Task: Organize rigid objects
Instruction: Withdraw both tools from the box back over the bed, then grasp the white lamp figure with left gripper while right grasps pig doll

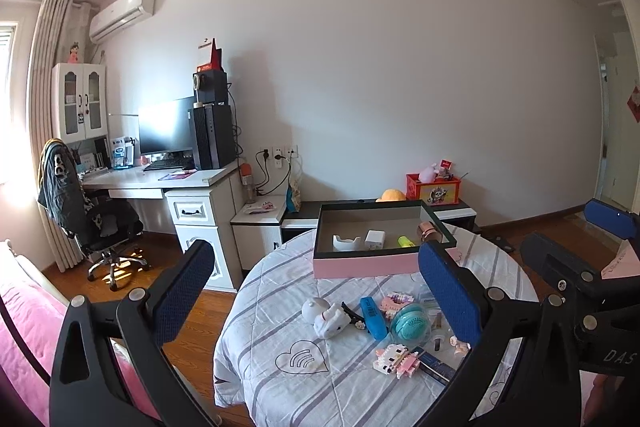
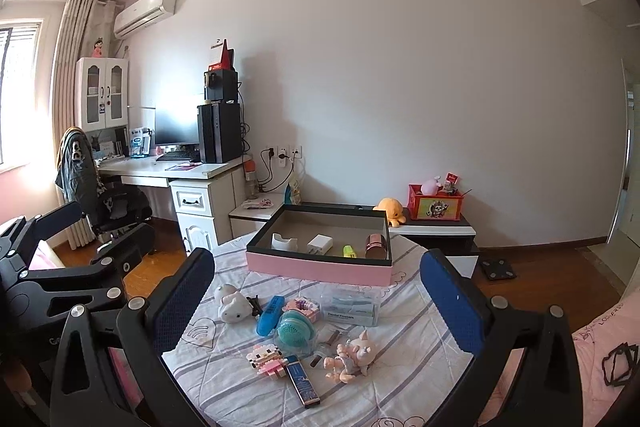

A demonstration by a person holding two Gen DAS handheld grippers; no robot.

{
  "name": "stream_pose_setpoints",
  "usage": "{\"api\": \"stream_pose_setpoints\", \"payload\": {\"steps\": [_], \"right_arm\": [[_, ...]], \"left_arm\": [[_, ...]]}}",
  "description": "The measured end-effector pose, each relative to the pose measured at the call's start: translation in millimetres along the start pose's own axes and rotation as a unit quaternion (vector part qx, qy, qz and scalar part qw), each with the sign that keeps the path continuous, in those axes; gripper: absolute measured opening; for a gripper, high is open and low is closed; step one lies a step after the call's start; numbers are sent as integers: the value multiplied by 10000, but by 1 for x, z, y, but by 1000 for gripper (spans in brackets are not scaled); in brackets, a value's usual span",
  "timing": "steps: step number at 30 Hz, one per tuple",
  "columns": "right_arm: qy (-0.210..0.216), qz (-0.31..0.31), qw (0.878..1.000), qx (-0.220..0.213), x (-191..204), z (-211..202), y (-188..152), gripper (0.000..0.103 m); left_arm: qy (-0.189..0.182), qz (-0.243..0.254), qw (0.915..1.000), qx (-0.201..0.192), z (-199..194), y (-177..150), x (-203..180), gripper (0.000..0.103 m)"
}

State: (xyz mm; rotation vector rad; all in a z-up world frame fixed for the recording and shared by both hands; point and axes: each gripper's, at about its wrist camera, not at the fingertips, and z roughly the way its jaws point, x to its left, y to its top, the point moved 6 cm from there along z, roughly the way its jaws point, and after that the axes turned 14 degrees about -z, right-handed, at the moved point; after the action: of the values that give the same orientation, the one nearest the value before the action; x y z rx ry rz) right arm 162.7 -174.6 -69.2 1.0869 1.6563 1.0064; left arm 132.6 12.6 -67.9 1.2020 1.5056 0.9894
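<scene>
Hovering above the round desk (image 2: 400,403), both grippers, left gripper (image 1: 320,291) and right gripper (image 2: 320,291), keep jaws apart, empty. Loose toys (image 2: 276,323) lie lower centre; the pink box (image 2: 320,269) behind already holds four items.

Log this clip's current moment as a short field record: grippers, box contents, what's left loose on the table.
left gripper: open, holds nothing
right gripper: open, holds nothing
pink box: far side of the table
in box: white holder, white charger, yellow highlighter, rose-gold cylinder
loose: white bunny, blue highlighter, teal brush, floss box, doll
</scene>
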Motion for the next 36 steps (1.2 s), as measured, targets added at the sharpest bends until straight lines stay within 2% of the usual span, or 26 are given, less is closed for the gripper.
{"api": "stream_pose_setpoints", "payload": {"steps": [10, 18, 21, 25, 31, 36], "right_arm": [[-59, 27, 10000, 61, -3, 1, -4, 103], [-39, 17, 9998, 188, 0, 8, -9, 103], [-2, 11, 9995, 315, 0, 17, -19, 103], [74, 22, 9975, 699, 1, 39, -44, 103], [216, 128, 9904, 1359, 0, 76, -95, 103], [205, 284, 9817, 1872, -11, 104, -135, 103]], "left_arm": [[-12, 20, 10000, 16, 0, -2, -5, 103], [-69, 11, 9998, 187, 13, -14, -4, 103], [-177, -9, 9989, 427, 25, -27, -2, 103], [-257, -50, 9947, 993, 50, -58, 1, 103], [-226, -92, 9846, 1729, 83, -106, 8, 103], [-106, -184, 9779, 2079, 106, -126, 17, 103]]}}
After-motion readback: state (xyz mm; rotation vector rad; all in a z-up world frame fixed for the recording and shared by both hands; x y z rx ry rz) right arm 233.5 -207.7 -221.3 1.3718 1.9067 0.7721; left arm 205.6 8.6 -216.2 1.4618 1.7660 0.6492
